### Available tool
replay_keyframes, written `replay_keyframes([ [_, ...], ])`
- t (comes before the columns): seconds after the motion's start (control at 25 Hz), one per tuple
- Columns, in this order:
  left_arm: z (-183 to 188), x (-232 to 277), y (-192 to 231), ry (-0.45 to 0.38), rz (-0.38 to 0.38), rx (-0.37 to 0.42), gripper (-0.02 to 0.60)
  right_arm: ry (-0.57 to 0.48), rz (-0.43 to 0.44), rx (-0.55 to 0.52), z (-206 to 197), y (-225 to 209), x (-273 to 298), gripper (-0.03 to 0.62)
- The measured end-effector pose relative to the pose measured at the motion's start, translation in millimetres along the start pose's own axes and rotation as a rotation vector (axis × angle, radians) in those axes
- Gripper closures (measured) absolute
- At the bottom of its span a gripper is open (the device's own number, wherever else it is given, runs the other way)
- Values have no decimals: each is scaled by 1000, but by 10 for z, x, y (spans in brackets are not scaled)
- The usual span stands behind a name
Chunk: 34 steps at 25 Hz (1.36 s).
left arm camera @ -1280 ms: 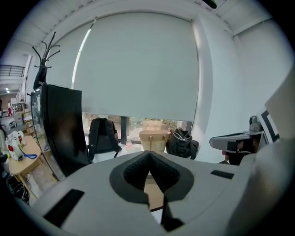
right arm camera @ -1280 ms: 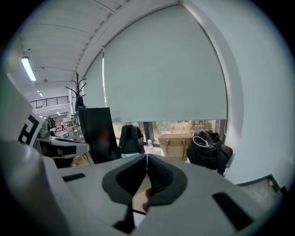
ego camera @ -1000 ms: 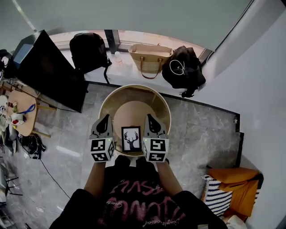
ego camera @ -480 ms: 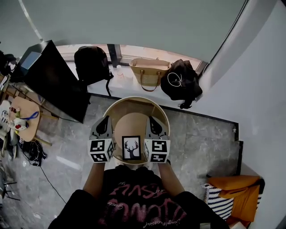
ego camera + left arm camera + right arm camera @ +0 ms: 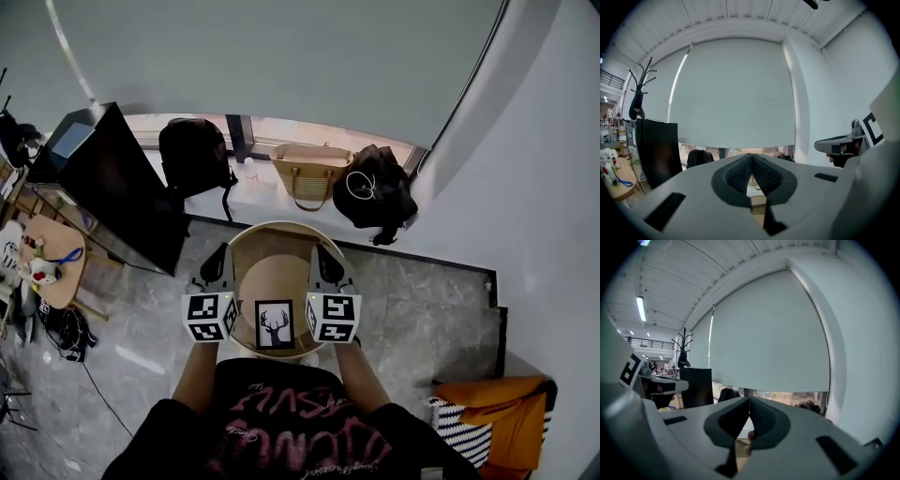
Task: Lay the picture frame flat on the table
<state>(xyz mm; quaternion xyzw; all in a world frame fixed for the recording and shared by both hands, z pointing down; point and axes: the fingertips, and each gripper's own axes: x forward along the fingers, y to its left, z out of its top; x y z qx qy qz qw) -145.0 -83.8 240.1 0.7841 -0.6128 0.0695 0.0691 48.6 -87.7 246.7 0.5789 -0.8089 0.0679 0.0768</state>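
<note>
A black picture frame [image 5: 275, 324] with a deer silhouette rests on the near edge of a round wooden table [image 5: 276, 274], its face turned up toward the head view. I cannot tell whether it leans on a stand or lies flat. My left gripper [image 5: 218, 257] is held just left of the frame and my right gripper [image 5: 324, 255] just right of it, neither touching it. Both point away from me over the table. In the gripper views the left gripper [image 5: 751, 161] and right gripper [image 5: 749, 403] have their jaws pressed together with nothing between them, facing a window blind.
A large black screen [image 5: 112, 178] stands at the left. On the window ledge sit a black backpack [image 5: 192, 155], a woven bag [image 5: 309, 173] and a black bag [image 5: 375, 192]. A small side table [image 5: 42, 258] is far left, and an orange cushion [image 5: 497, 422] lies at the bottom right.
The head view has drifted, so the table and frame sit lower in the picture. Both grippers have moved slightly apart and a little forward past the frame. Their jaws stay shut.
</note>
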Motion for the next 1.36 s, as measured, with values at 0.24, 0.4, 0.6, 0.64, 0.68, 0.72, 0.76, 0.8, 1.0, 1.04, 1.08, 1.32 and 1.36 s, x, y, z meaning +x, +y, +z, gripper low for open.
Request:
replay_keyframes([
  [0.24,130,-12,-48,-23,-11,4,571,-17,0,-30,94,23,-79,572],
  [0.4,190,-14,-55,-42,-19,5,571,-38,-6,-33,154,-4,-96,572],
  [0.6,198,6,-52,-37,-13,15,571,-46,-1,-36,180,18,-80,572],
  [0.64,195,13,-55,-36,-12,17,571,-46,2,-38,176,23,-75,572],
  [0.68,196,17,-62,-39,-13,18,571,-47,3,-40,172,22,-69,572],
  [0.72,203,18,-72,-46,-17,16,571,-49,5,-40,169,19,-65,572],
  [0.76,217,14,-84,-58,-25,11,571,-51,8,-40,167,15,-62,572],
  [0.8,229,11,-96,-70,-32,4,571,-54,12,-39,165,13,-59,572],
  [1.0,226,41,-95,-74,-28,-5,571,-56,18,-33,146,-31,-30,572],
  [1.04,229,50,-97,-74,-27,-4,571,-55,19,-36,146,-42,-21,572],
  [1.08,232,60,-101,-74,-28,-3,571,-54,21,-39,146,-52,-14,572],
  [1.32,260,93,-124,-78,-26,-2,572,-53,25,-50,145,-120,-3,572],
  [1.36,272,100,-132,-79,-25,-2,571,-54,25,-52,149,-135,-3,572],
])
